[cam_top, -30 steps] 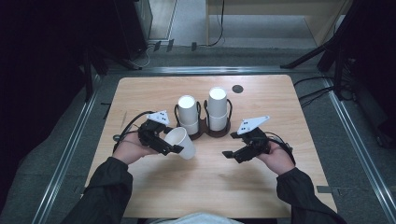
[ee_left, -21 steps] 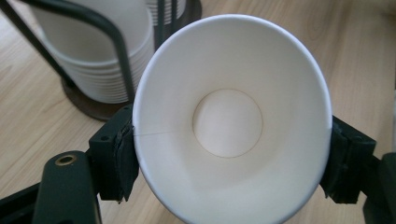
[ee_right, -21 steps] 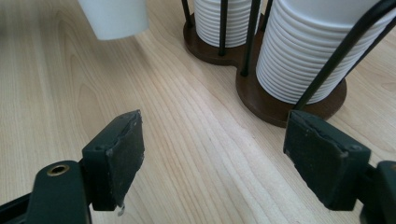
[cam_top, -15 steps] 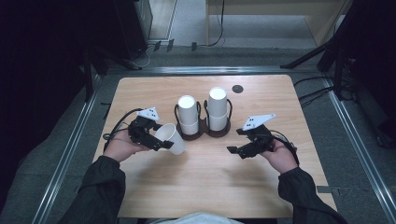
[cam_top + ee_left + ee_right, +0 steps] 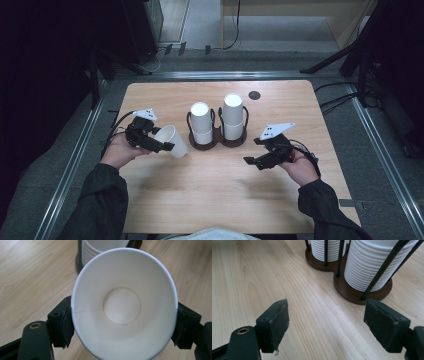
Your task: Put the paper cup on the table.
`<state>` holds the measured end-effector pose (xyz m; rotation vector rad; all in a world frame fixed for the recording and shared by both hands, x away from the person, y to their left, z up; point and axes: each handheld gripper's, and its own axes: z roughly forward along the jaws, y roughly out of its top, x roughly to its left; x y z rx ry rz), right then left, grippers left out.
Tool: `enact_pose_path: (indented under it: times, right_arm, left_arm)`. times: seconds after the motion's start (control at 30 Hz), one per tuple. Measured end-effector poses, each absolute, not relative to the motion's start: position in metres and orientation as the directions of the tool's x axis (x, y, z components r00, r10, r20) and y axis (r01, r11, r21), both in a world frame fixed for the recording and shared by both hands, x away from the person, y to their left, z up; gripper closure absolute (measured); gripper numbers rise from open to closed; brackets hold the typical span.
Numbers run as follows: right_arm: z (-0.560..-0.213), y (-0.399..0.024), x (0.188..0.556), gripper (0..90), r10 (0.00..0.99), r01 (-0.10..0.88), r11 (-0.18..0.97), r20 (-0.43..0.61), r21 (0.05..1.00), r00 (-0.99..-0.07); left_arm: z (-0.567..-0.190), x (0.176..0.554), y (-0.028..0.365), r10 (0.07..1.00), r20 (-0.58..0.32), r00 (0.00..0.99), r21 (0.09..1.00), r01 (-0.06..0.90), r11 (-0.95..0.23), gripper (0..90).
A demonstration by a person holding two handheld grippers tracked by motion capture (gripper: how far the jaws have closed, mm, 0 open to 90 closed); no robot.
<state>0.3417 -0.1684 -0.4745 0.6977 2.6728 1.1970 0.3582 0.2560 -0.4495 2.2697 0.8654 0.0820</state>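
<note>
Two black pads of the left gripper (image 5: 122, 327) press on opposite sides of a white paper cup (image 5: 124, 303), which lies on its side between them with its open mouth turned back toward the hand and its round bottom facing away. In the high view that left gripper (image 5: 162, 145) and the cup (image 5: 171, 141) hang over the table (image 5: 210, 195) at about nine o'clock from the cup stand (image 5: 216, 141), near it but apart from it. The right gripper (image 5: 325, 320) has its pads wide apart with nothing but bare wood between them; seen from above, the right gripper (image 5: 252, 161) sits at about four o'clock from the stand, pointing toward it. The stand is a dark double base with thin black uprights, holding two stacks of nested white cups: a left stack (image 5: 201, 122) and a slightly taller right stack (image 5: 233, 116). A small dark disc (image 5: 254, 95) lies at about one o'clock from the stand, near the far edge. As I judge it, one cup is off the stacks and in hand, so the pulling step looks done for this cup; left is setting it down somewhere on the table. Whether more cups are to follow I cannot tell.
</note>
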Motion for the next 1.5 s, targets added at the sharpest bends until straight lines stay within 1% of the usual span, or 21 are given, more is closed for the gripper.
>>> enact_pose_path:
  times: [0.17,0.3,0.43,0.6,0.67,0.8,0.97,1.03,1.1,1.13,1.23,1.33,1.5]
  right_arm:
    - [-0.475,-0.168,0.339,20.9,0.456,0.361,0.578,0.077,0.732,-0.886]
    - [-0.478,-0.167,0.336,20.9,0.451,0.357,0.595,0.069,0.720,-0.890]
    - [-0.478,-0.169,0.334,20.9,0.456,0.360,0.590,0.070,0.723,-0.887]
    - [-0.479,-0.171,0.330,20.9,0.461,0.370,0.589,0.077,0.718,-0.884]
    - [-0.479,-0.172,0.329,20.9,0.461,0.369,0.592,0.074,0.716,-0.884]
    - [-0.480,-0.176,0.327,20.9,0.473,0.379,0.585,0.078,0.717,-0.877]
    - [-0.482,-0.179,0.325,20.9,0.476,0.380,0.592,0.072,0.710,-0.877]
    - [-0.482,-0.179,0.324,20.9,0.479,0.383,0.592,0.073,0.709,-0.875]
    - [-0.481,-0.180,0.323,20.9,0.481,0.387,0.588,0.077,0.710,-0.873]
    - [-0.482,-0.180,0.323,20.9,0.482,0.384,0.590,0.072,0.710,-0.873]
    - [-0.482,-0.180,0.323,20.9,0.480,0.384,0.594,0.071,0.707,-0.874]
    - [-0.483,-0.179,0.323,20.9,0.480,0.384,0.596,0.071,0.706,-0.875]
    - [-0.484,-0.179,0.323,20.9,0.479,0.386,0.600,0.071,0.701,-0.875]
  left_arm:
    - [-0.450,0.364,0.264,0.642,-0.140,0.754,0.612,0.575,-0.542,21.2]
    - [-0.451,0.370,0.270,0.652,-0.156,0.742,0.610,0.592,-0.527,21.2]
    - [-0.449,0.374,0.277,0.653,-0.170,0.739,0.627,0.592,-0.507,21.2]
    - [-0.446,0.381,0.286,0.680,-0.165,0.714,0.630,0.607,-0.484,21.2]
    - [-0.446,0.384,0.292,0.689,-0.185,0.701,0.643,0.616,-0.455,21.2]
    - [-0.446,0.391,0.300,0.725,-0.166,0.669,0.620,0.642,-0.450,21.2]
    - [-0.445,0.397,0.310,0.765,-0.152,0.626,0.620,0.663,-0.419,21.2]
    - [-0.447,0.400,0.313,0.784,-0.144,0.604,0.602,0.682,-0.415,21.2]
    - [-0.449,0.402,0.314,0.797,-0.107,0.595,0.574,0.692,-0.439,21.2]
    - [-0.448,0.403,0.314,0.801,-0.093,0.592,0.574,0.689,-0.443,21.1]
    - [-0.447,0.406,0.318,0.808,-0.100,0.581,0.578,0.695,-0.428,21.1]
    - [-0.449,0.408,0.322,0.823,-0.088,0.561,0.558,0.713,-0.426,20.9]
    - [-0.451,0.410,0.331,0.845,-0.098,0.526,0.541,0.741,-0.398,20.3]
